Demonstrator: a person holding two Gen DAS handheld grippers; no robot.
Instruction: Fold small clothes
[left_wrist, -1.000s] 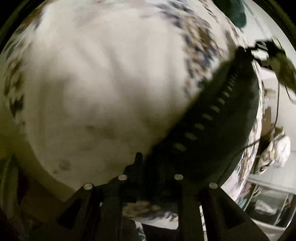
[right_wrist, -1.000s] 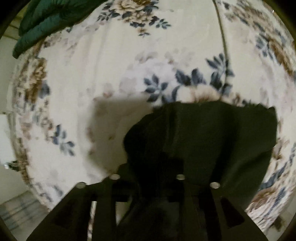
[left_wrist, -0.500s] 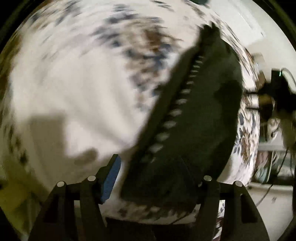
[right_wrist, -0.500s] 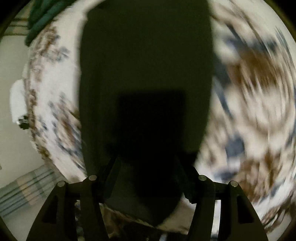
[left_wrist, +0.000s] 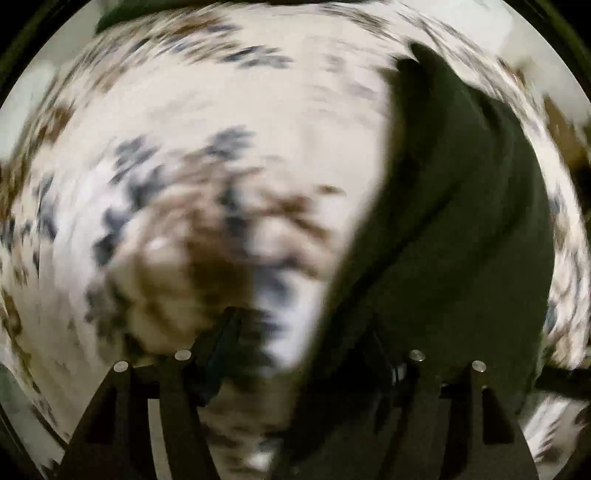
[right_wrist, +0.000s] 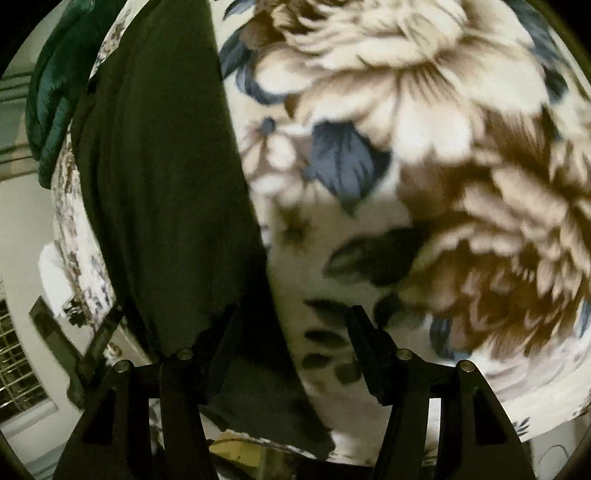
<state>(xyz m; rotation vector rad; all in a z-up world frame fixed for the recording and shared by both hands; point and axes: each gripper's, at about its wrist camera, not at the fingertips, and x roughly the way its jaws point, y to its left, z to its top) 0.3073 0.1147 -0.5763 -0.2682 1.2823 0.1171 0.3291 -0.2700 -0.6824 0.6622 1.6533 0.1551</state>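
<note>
Fingers of the left gripper (left_wrist: 299, 332) stand parted and are opening further. One finger (left_wrist: 221, 343) shows blurred over the flowered cover (left_wrist: 184, 184); the other is hard to make out against the dark garment (left_wrist: 454, 240). No pad presses on the cloth, so the left gripper holds nothing.

Fingers of the right gripper (right_wrist: 291, 332) also stand well parted. The left finger (right_wrist: 225, 332) lies over the garment edge, and the right finger (right_wrist: 365, 339) lies over bare cover. Cloth sits between them on one side only, and it is not pinched.

The dark garment (right_wrist: 159, 184) lies flat on the flowered cover (right_wrist: 424, 166). In the right wrist view it runs as a long strip from the top of the frame down to the near edge, left of centre. Its right edge is straight, and its near end reaches the rim of the surface. In the left wrist view the same garment fills the right side, with soft folds along its length and a pointed corner at the far end.

A green cloth (right_wrist: 51, 96) lies at the far left corner of the cover, just beside the garment. The left wrist view is strongly blurred, so fine detail cannot be read there.
</note>
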